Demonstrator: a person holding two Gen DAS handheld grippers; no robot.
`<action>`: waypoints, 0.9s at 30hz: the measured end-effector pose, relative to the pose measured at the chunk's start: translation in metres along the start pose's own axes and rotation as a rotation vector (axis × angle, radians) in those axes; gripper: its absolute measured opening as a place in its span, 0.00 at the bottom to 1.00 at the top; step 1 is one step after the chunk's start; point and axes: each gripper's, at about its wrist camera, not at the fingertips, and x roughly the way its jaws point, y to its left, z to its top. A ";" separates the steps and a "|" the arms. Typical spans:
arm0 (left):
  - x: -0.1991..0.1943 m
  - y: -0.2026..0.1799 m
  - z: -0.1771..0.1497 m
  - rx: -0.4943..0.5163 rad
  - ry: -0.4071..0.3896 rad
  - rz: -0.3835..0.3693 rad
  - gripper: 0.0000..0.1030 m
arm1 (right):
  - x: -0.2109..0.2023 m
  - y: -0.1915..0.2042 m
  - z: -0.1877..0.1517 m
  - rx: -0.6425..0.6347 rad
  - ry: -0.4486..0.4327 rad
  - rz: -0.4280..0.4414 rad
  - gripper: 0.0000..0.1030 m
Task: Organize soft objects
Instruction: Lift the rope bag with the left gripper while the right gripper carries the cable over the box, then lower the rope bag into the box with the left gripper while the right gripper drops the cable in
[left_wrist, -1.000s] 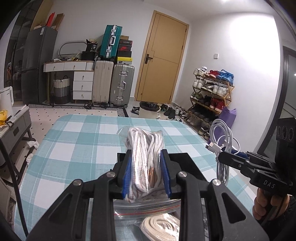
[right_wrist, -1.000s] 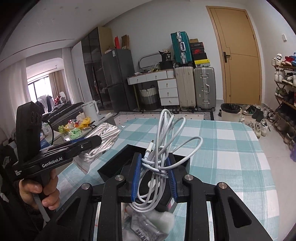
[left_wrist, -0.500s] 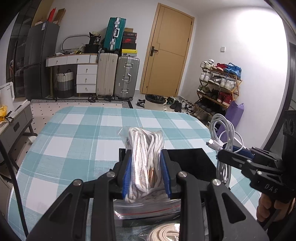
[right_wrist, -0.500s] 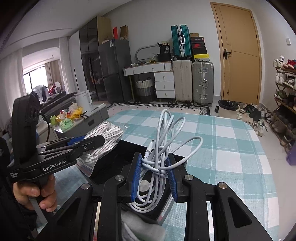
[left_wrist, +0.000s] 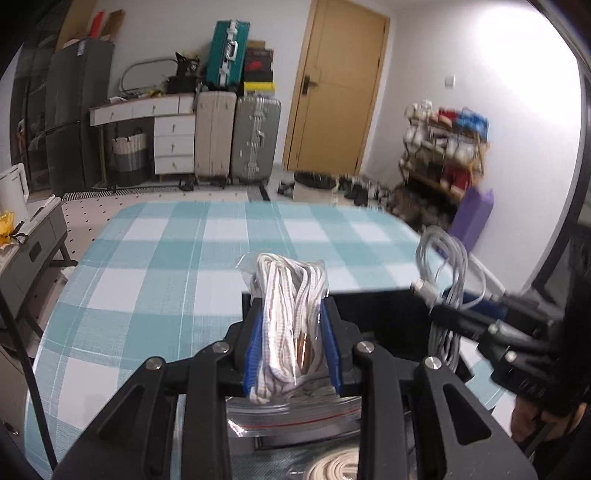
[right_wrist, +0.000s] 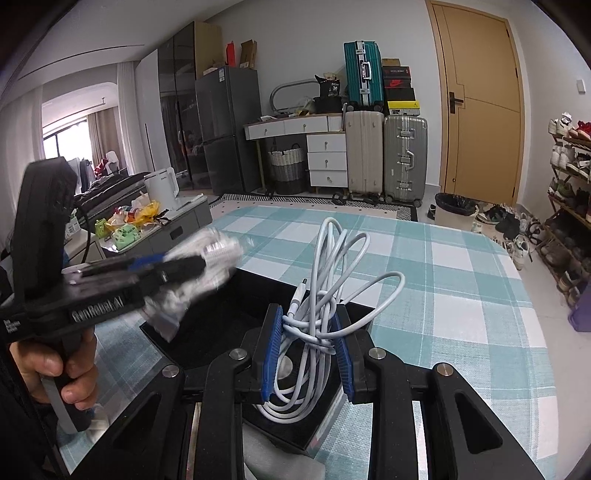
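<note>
My left gripper (left_wrist: 291, 314) is shut on a clear zip bag of white braided cord (left_wrist: 291, 291) and holds it above a black box (left_wrist: 384, 314). It also shows blurred at the left of the right wrist view (right_wrist: 199, 262). My right gripper (right_wrist: 306, 321) is shut on a coiled white charging cable (right_wrist: 325, 277) and holds it over the black box (right_wrist: 258, 288). The cable also shows in the left wrist view (left_wrist: 443, 266), at the right.
The table has a teal and white checked cloth (left_wrist: 177, 258). Another coil of white cord (left_wrist: 336, 465) lies below the left gripper. A white packet (right_wrist: 273, 465) lies under the right gripper. Suitcases, a drawer unit and a shoe rack stand beyond the table.
Both grippers have moved forward over the black box with their loads still held. The left gripper has swung toward the right one.
</note>
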 end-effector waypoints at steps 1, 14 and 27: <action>0.003 -0.002 -0.001 0.012 0.015 0.003 0.27 | 0.000 0.000 0.000 0.000 0.002 0.002 0.26; 0.018 -0.021 -0.017 0.132 0.166 0.017 0.27 | 0.019 0.005 -0.010 -0.024 0.103 0.023 0.26; 0.010 -0.026 -0.025 0.137 0.188 -0.010 0.29 | 0.018 0.008 -0.014 -0.028 0.174 0.055 0.26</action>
